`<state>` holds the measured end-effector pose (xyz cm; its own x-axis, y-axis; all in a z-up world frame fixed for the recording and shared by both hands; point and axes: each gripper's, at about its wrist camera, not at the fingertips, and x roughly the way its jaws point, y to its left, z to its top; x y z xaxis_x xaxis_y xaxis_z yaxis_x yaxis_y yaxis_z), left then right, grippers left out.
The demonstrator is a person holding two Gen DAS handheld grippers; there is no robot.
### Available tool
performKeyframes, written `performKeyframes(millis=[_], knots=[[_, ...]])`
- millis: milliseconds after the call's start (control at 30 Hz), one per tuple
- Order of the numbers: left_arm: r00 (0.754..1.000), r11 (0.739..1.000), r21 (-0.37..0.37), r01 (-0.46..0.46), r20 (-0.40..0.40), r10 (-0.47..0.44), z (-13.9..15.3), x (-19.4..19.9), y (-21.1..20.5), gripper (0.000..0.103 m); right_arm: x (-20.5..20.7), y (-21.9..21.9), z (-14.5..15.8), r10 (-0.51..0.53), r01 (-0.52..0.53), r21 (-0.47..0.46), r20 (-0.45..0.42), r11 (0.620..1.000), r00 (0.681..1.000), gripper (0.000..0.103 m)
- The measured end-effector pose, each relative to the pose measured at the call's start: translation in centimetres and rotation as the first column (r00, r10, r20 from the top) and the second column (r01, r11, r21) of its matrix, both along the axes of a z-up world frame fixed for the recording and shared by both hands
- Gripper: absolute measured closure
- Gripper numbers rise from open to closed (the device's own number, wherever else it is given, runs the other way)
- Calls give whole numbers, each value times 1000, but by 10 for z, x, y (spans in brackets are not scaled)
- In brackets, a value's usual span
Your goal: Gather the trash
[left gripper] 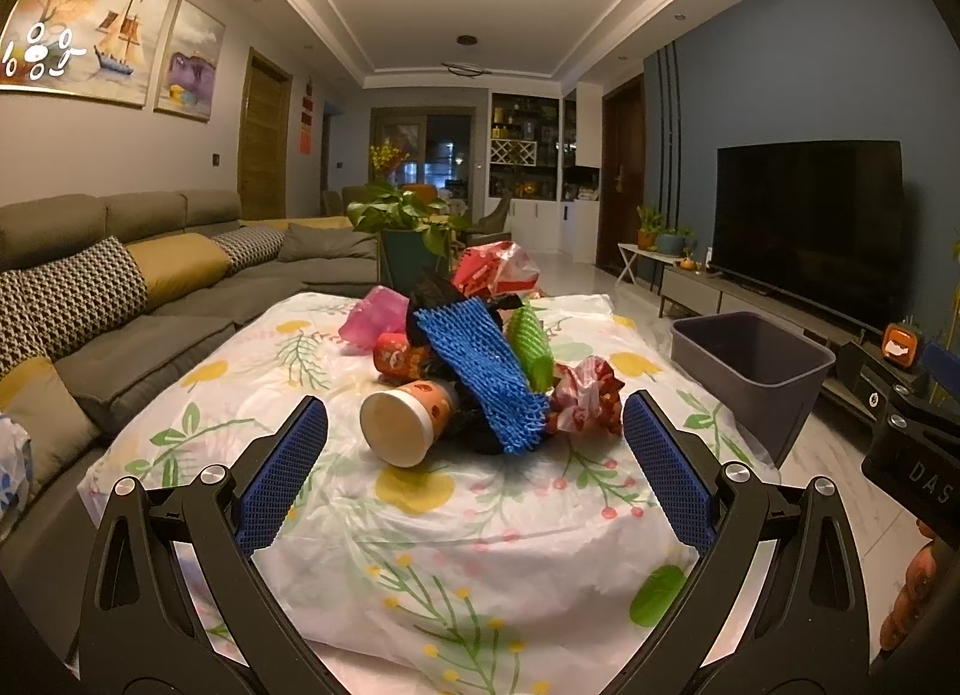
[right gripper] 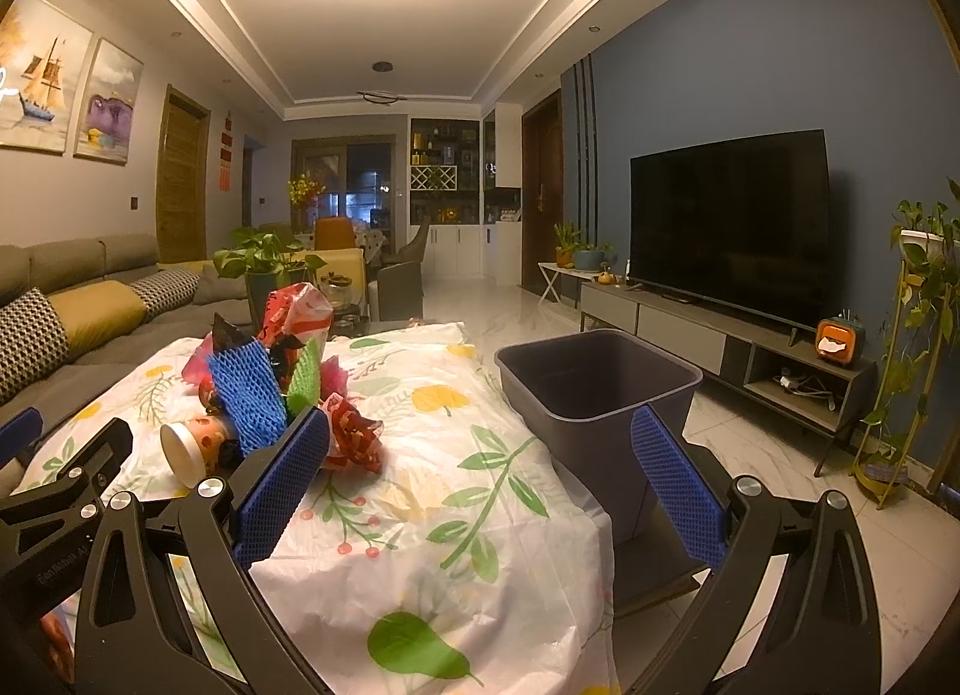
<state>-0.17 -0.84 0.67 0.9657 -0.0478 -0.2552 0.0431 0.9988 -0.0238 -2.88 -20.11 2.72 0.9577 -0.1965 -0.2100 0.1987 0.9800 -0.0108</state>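
Facing you on the glossy floral tablecloth (left gripper: pixel 480 545) is crumpled trash — blue foam netting (left gripper: pixel 486 371), a tipped paper cup (left gripper: pixel 408 422) — beside the smooth grey bin (right gripper: pixel 594 383); your left gripper (left gripper: pixel 477 455) and right gripper (right gripper: pixel 480 473) are spread wide, empty.

A glossy, crinkled plastic sheet (left gripper: pixel 480 521) printed with fruit covers the counter. The blue net sleeve (left gripper: pixel 480 371) is rough foam mesh; the cup (left gripper: pixel 408 422) is matt paper. The grey bin (right gripper: pixel 594 389) is smooth matt plastic. Blue textured pads line the fingers (left gripper: pixel 282 473).
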Motion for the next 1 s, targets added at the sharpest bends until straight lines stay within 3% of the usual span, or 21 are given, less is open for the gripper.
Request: performKeyframes(millis=[1000], knots=[[1000,1000,3,-2,-15,2,-10,15,1,6,15,1,-16,23,-23,10,-21,1000,1000,6]])
